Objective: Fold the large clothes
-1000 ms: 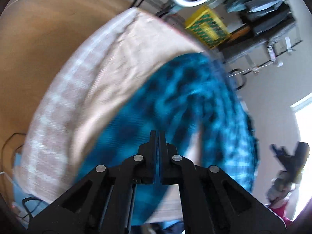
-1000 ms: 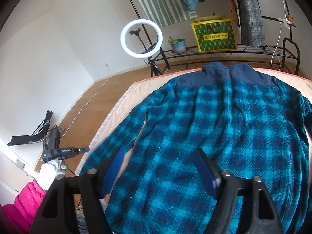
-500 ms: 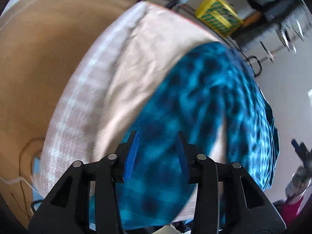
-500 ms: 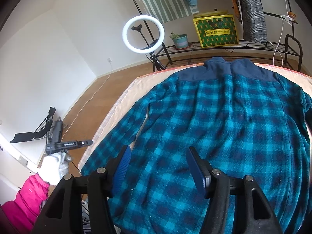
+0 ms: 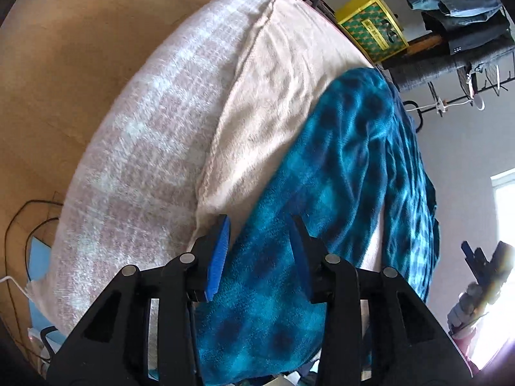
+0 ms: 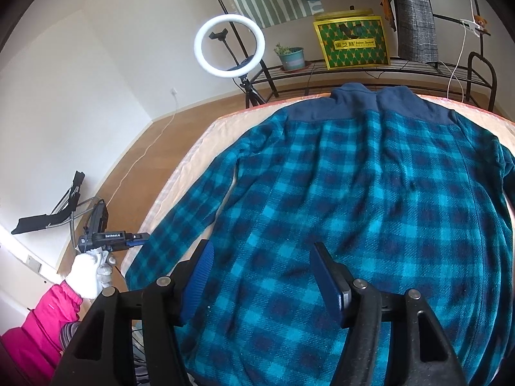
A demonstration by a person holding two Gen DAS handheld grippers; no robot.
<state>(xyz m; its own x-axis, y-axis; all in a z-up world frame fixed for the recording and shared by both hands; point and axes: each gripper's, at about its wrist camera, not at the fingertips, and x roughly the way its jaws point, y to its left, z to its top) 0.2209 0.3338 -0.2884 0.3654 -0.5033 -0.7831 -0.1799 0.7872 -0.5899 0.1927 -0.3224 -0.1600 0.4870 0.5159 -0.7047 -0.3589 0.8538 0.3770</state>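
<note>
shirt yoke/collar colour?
Solid navy on the collar and yoke; the rest of the shirt is teal-and-navy plaid. Clearest in the right wrist view.

Left gripper (image 5: 259, 225): jaws parted, blue pads angled downward, nothing pinched between pads. Seen from right wrist view, same gripper (image 6: 141, 236) sits far left, held level-ish, gripped by hand (image 6: 88, 270) in white glove; pink sleeve (image 6: 42, 318) below glove. Right gripper (image 6: 260, 251): jaws standing wide, blue pads tilted downward, no pad pressing on anything. Right hand itself out of sight behind camera. Two grippers well apart.
</note>
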